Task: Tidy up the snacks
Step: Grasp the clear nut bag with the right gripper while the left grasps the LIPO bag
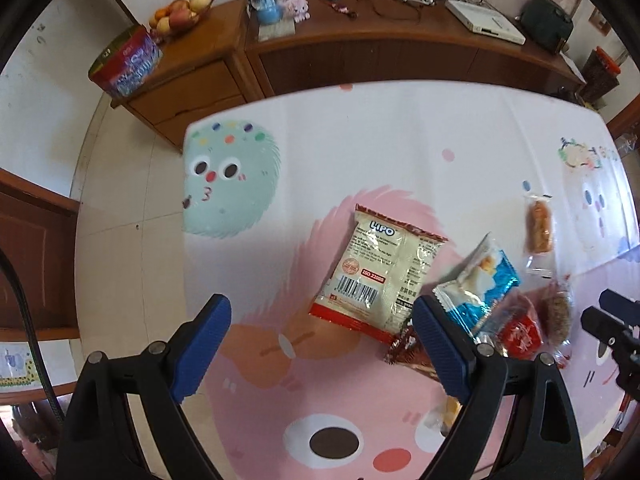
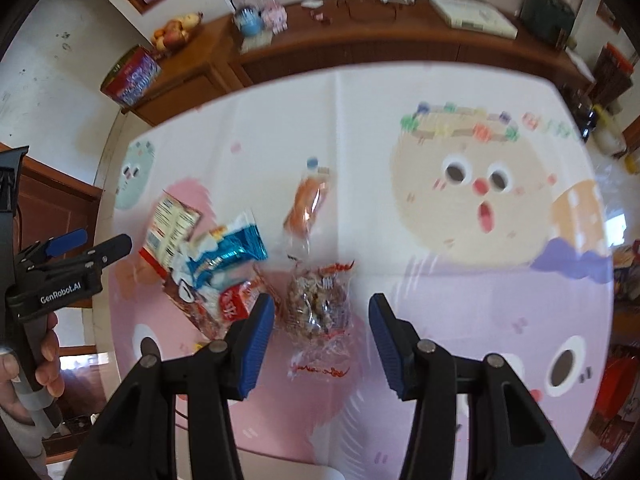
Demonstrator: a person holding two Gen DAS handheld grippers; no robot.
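Snacks in a loose pile on the cartoon-printed tablecloth (image 1: 400, 128), toward the left half of the table: white Lipo packet (image 1: 380, 268) with red ends, lying flat with barcode up; blue-and-white wrapper (image 1: 480, 280) overlapping its lower right corner; red-and-white packet (image 1: 520, 334) just beside that; brown foil wrapper (image 1: 404, 346) partly under the Lipo packet. Clear bag of brown nut clusters (image 2: 318, 308) at the right side of the pile, touching the red packet. Clear sleeve with an orange snack (image 2: 306, 208) lying apart, farther up the cloth.

Left gripper (image 1: 322, 354) above the pile, jaws wide apart, nothing between the blue pads; right pad in front of the blue wrapper's corner, contact not possible to judge. Right gripper (image 2: 322, 342) also parted, about half way, empty; nut bag seen in the gap between the pads, lower down on the cloth, not pinched.

No container for snacks on the table. On the wooden sideboard (image 1: 360, 52) behind: fruit bowl (image 1: 180, 14) with apples and oranges, colourful tin (image 1: 126, 62) at its left end.

Right half of the cloth bare, with open room there and toward the near edge. Far table edge close to the sideboard; tiled floor (image 1: 128, 200) beyond the left edge. A hand (image 2: 24, 364) on the left gripper's handle, seen from the right wrist view.
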